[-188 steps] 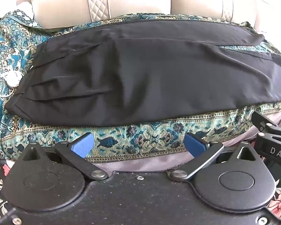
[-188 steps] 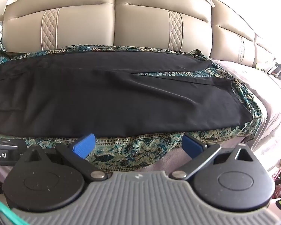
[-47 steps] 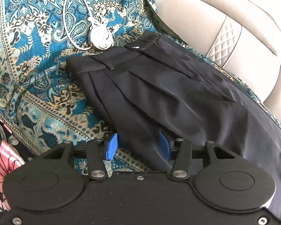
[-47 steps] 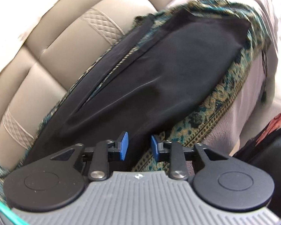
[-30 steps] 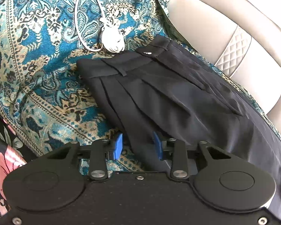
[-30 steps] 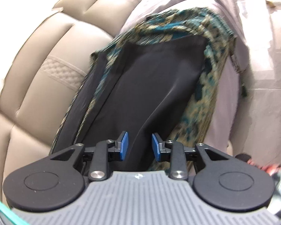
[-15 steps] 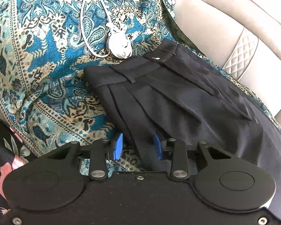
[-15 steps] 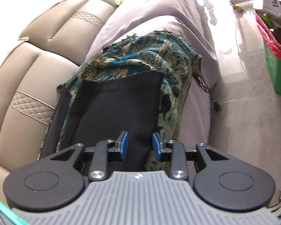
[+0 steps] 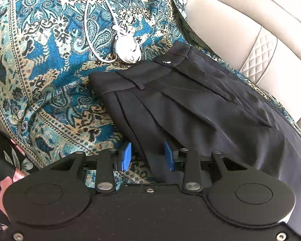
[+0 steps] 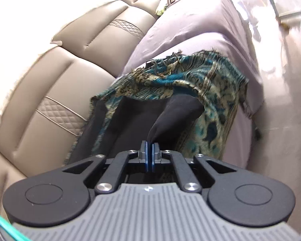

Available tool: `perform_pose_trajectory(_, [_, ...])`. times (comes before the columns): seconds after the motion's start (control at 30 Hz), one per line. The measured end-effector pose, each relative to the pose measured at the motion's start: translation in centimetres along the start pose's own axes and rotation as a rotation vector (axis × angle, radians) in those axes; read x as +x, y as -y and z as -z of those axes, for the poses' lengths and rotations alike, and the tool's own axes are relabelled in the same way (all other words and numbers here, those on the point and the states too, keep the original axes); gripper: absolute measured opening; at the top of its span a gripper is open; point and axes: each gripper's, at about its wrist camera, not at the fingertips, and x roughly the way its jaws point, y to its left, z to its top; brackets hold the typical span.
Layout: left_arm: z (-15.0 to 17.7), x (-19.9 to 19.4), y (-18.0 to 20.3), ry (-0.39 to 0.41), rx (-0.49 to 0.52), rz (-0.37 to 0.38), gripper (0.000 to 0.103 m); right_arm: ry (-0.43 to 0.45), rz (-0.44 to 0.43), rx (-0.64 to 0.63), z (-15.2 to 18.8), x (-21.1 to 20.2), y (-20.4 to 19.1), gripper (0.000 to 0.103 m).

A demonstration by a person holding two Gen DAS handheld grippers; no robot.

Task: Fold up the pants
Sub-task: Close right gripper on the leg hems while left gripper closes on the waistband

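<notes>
Black pants (image 9: 190, 104) lie on a teal paisley shawl (image 9: 40, 70) over a sofa, waistband toward the upper left in the left wrist view. My left gripper (image 9: 147, 156) sits at the near side edge below the waistband, its blue pads closed on a thick fold of the cloth. In the right wrist view the leg end of the pants (image 10: 176, 110) rises in a peak off the shawl (image 10: 216, 108). My right gripper (image 10: 150, 150) is closing, its pads nearly together and pinching that black hem corner.
A white cable with a round white piece (image 9: 127, 49) lies on the shawl just beyond the waistband. The beige leather sofa back (image 10: 50, 76) runs behind. A lilac sheet (image 10: 200, 26) covers the seat past the shawl. Floral fabric (image 9: 2, 160) shows at lower left.
The right gripper's jaws have gone from apart around the leg end to pinched on its corner, which now stands lifted. The left view has hardly changed.
</notes>
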Motion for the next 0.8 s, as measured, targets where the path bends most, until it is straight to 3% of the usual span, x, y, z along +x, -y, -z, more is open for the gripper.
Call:
perform_pose_trajectory(0.17, [0.0, 0.0, 0.0, 0.0, -0.002, 0.005, 0.032, -0.067, 0.069, 0.01, 0.2, 1.4, 0.7, 0.017])
perform_pose_trajectory(0.37, [-0.4, -0.1, -1.5, -0.016, -0.07, 0.063, 0.032, -0.086, 0.04, -0.002, 0.6, 1.6, 0.8, 0.02])
perform_pose_trajectory(0.57, [-1.2, 0.5, -3.2, -0.027, -0.16, 0.095, 0.024, -0.091, 0.038, -0.011, 0.7, 2.3, 0.3, 0.022])
perform_pose_trajectory(0.8, [-2.0, 1.7, -2.2, -0.006, -0.115, 0.072, 0.024, -0.095, 0.01, -0.003, 0.6, 3.0, 0.2, 0.025])
